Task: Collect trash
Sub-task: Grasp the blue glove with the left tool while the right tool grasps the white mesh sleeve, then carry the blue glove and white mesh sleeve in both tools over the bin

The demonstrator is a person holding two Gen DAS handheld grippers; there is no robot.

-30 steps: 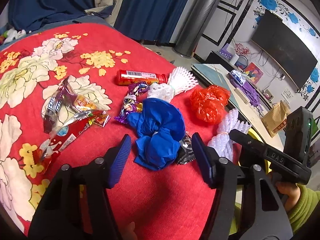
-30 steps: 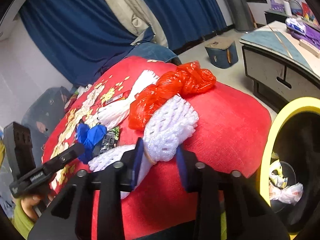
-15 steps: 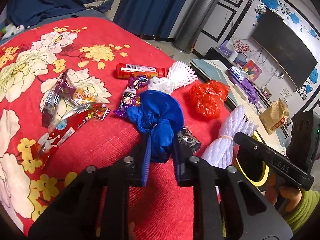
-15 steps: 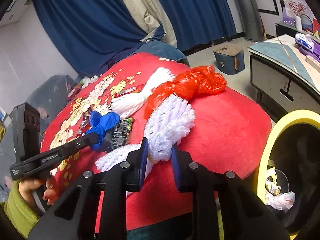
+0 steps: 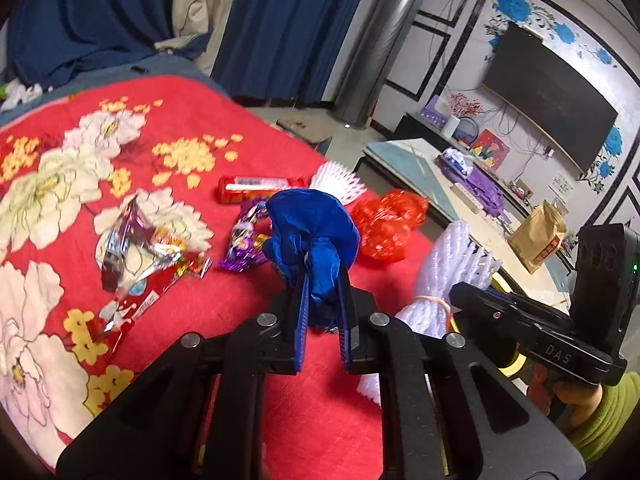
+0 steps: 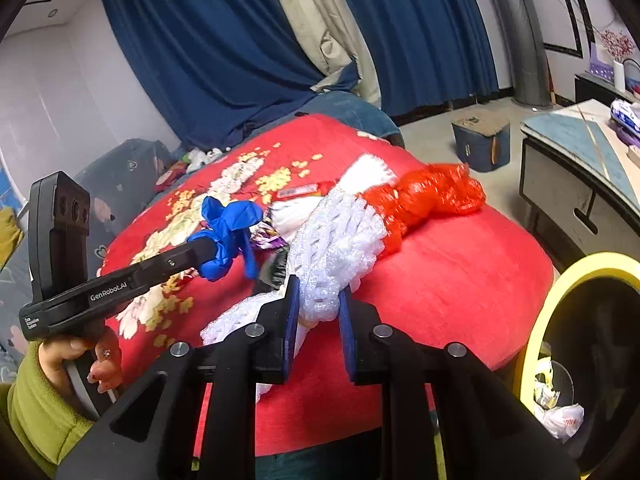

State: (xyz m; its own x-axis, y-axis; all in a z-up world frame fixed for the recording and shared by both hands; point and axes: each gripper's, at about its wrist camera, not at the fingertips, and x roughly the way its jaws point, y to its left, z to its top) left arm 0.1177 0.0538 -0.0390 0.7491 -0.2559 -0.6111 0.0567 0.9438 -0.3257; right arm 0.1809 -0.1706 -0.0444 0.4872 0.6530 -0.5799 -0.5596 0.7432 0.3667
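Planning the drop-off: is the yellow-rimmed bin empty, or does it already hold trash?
Not empty. In the right wrist view, the yellow-rimmed bin shows crumpled white wrappers at its bottom.

The room was evenly and softly lit, with no hard shadows on the red blanket [image 5: 208, 128]. Both views bent strongly toward dark, rounded corners. The red plastic bag [image 5: 386, 224] looked smeared, and the television [image 5: 548, 98] showed faint glare.

1. Blue bag [image 5: 312, 228]: thin, smooth, softly glossy plastic.
2. White foam net [image 6: 336, 240]: dull, open-meshed, rough.
3. Red bag [image 5: 386, 224]: crinkly, shiny film.
4. Snack wrappers [image 5: 132, 236]: glossy foil.
5. Bed cover [image 5: 240, 292]: matt, fuzzy cloth.
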